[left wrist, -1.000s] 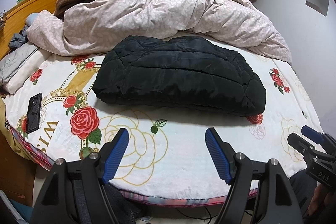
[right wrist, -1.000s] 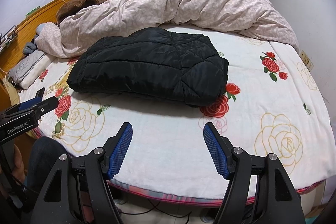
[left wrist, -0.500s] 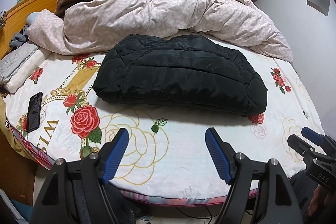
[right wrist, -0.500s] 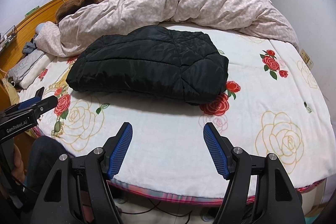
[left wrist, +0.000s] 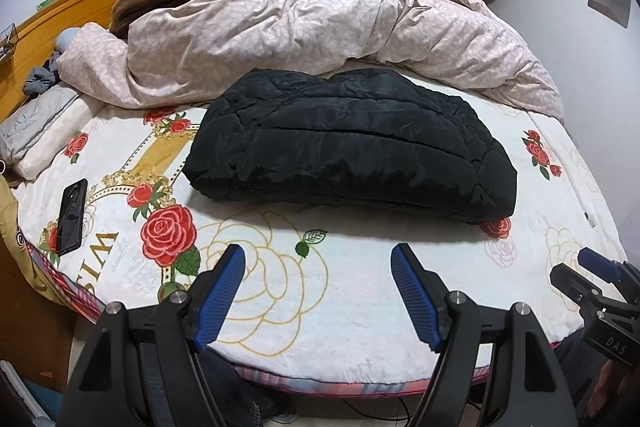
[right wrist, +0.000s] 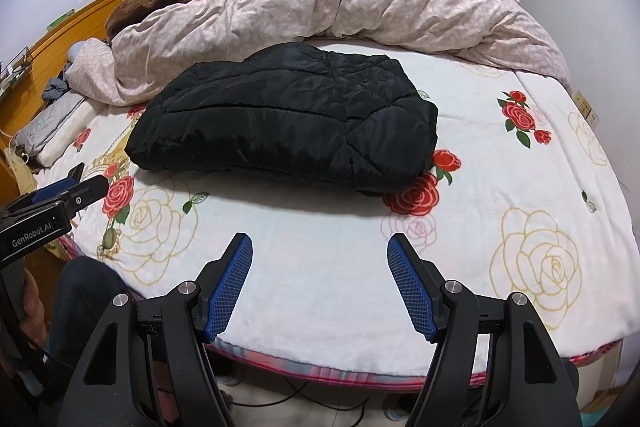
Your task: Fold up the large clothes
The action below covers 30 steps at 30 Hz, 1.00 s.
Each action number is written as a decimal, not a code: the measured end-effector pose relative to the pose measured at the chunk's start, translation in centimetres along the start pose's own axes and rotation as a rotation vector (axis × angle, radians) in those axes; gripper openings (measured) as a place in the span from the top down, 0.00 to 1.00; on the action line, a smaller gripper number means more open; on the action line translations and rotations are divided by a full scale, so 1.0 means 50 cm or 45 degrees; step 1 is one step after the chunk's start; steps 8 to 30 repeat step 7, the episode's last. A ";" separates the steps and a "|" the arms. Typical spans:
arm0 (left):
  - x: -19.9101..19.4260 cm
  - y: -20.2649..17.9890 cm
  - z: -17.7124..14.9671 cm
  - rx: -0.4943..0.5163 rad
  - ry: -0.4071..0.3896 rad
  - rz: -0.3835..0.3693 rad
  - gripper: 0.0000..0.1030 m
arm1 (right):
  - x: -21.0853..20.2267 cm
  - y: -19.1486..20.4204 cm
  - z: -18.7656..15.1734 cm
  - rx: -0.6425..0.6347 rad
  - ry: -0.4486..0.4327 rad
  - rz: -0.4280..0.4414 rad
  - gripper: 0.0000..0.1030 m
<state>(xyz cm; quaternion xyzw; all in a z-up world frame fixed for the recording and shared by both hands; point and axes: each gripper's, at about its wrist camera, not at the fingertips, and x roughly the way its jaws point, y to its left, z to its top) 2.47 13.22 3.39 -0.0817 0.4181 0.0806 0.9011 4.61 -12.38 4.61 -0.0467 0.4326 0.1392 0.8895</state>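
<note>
- The left gripper [left wrist: 318, 267] and the right gripper [right wrist: 320, 257] both hang above the near edge of the bed, jaws spread wide with nothing between the blue pads; neither touches anything.
- To my eye they are held back like this because the folding looks finished: the person appears to be standing off from the bundle, not reaching for it.
- The black quilted jacket [left wrist: 352, 143] lies in the middle of the rose-patterned blanket [left wrist: 280, 291], well apart from both tools, its far edge just beside the bunched pink duvet [left wrist: 320, 27].
- The duvet seems to have been heaped toward the far side of the bed to leave a flat patch of blanket to fold on.
- The jacket is a compact, thick, roughly rectangular stack. Layered edges show along its near side, and a stitched seam runs across the top.
- Its fabric is dark, slightly glossy and puffy, so the bundle sits high and rounded instead of flat; the right-hand corner, seen from the right wrist, bulges a little where layers overlap.
- A black phone [left wrist: 72, 215] lies at the left edge of the blanket, clear of the jacket.
</note>
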 end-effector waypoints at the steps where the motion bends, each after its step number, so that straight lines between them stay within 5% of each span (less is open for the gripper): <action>1: -0.001 -0.001 0.000 -0.002 -0.003 -0.001 0.25 | 0.000 0.000 0.000 0.000 0.001 0.000 0.32; 30: 0.001 -0.005 0.001 -0.011 0.005 -0.007 0.25 | 0.001 0.000 -0.001 0.000 -0.001 0.001 0.32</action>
